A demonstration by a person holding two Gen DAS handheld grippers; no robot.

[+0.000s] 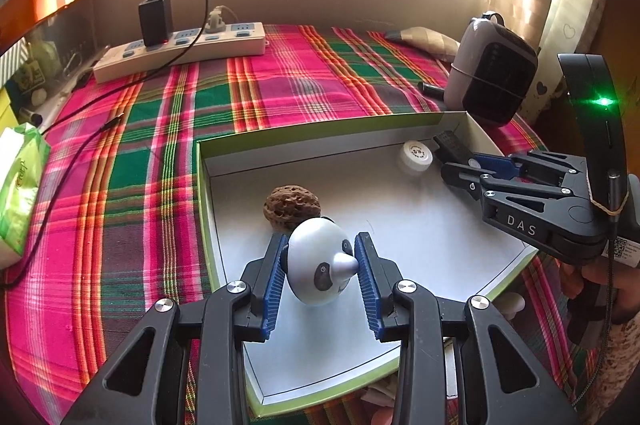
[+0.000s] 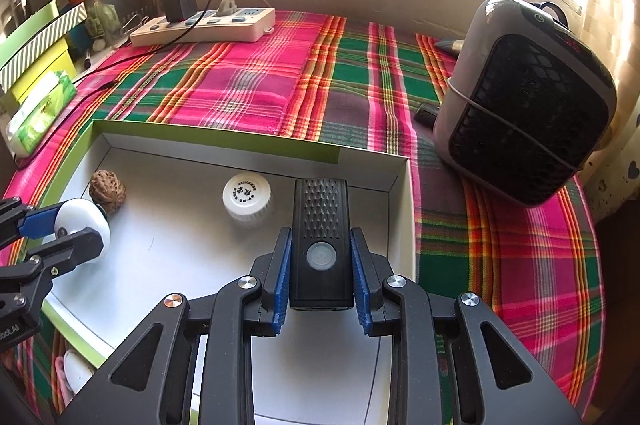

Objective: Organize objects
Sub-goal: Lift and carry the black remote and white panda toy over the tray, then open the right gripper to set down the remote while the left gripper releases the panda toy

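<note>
A shallow white box with a green rim (image 1: pixel 320 135) (image 2: pixel 216 131) lies on the plaid cloth. My left gripper (image 1: pixel 320 265) is shut on a white panda-face ball (image 1: pixel 316 261) (image 2: pixel 82 221), held over the box floor next to a brown walnut (image 1: pixel 292 207) (image 2: pixel 107 191). My right gripper (image 2: pixel 320 265) (image 1: pixel 460 161) is shut on a black flashlight-like device (image 2: pixel 322 241) (image 1: pixel 450 143) over the box's far right corner. A white bottle cap (image 1: pixel 416 155) (image 2: pixel 246 197) sits in the box just left of the device.
A grey and black fan heater (image 1: pixel 490 69) (image 2: pixel 524 109) stands right of the box. A white power strip (image 1: pixel 180 51) (image 2: pixel 204 25) with charger and cable lies at the back. A green tissue pack (image 1: pixel 18 185) (image 2: pixel 40 109) is at the left edge.
</note>
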